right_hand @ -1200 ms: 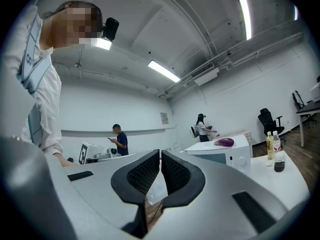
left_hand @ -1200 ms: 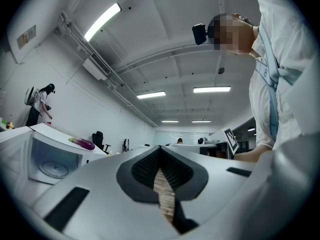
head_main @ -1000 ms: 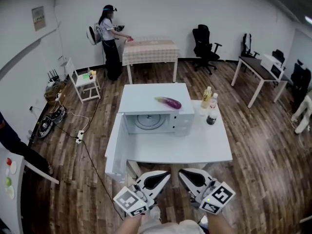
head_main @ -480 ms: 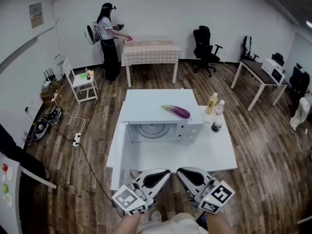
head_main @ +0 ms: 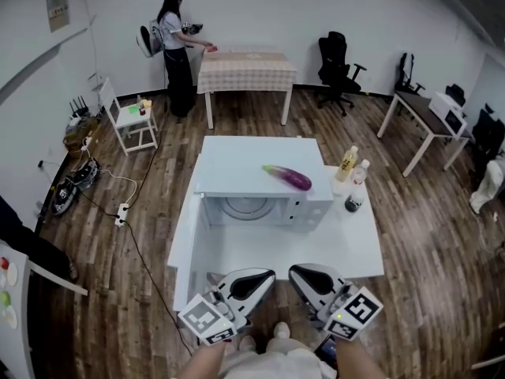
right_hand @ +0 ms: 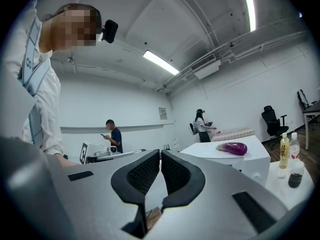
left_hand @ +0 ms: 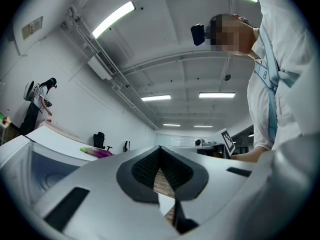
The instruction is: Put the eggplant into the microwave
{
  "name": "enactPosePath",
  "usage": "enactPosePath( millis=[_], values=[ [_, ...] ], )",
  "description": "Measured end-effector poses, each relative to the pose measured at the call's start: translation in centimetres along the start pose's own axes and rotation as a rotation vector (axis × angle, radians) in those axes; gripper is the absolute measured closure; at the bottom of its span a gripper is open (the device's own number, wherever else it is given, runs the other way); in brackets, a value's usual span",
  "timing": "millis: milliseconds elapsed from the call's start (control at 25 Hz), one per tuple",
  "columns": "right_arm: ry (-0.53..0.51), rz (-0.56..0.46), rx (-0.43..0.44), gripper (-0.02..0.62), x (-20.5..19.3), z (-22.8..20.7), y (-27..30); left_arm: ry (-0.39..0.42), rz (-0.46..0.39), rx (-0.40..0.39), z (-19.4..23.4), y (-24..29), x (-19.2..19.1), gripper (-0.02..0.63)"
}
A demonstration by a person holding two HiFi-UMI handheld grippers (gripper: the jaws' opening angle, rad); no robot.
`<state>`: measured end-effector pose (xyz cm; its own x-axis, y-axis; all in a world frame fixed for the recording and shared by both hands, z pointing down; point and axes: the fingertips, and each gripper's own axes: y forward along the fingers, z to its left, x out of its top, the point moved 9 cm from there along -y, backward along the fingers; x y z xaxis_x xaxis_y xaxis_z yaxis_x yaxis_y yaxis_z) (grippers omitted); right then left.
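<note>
Eggplant (head_main: pixel 288 178) atop open microwave (head_main: pixel 237 164), nearer now; your left gripper (head_main: pixel 260 279), right gripper (head_main: pixel 304 279) jaws pressed together, empty; keep approaching.

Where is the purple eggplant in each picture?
Head view: the eggplant lies just right of the middle, on top of the white microwave.
Left gripper view: low at the left, a small purple strip on the microwave's top.
Right gripper view: at the right, on the same top.
Shared landmark: the microwave under it.
</note>
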<state>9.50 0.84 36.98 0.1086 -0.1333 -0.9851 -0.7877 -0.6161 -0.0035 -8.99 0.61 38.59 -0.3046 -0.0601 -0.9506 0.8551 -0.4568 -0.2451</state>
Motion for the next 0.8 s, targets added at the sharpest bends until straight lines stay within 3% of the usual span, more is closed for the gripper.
enactPosePath(
  millis=[800],
  values=[
    [-0.115, 0.056, 0.058, 0.56, 2.7, -8.2, 1.4, -0.004, -0.032, 0.12, 1.4, 4.1, -1.6, 0.606]
  ],
)
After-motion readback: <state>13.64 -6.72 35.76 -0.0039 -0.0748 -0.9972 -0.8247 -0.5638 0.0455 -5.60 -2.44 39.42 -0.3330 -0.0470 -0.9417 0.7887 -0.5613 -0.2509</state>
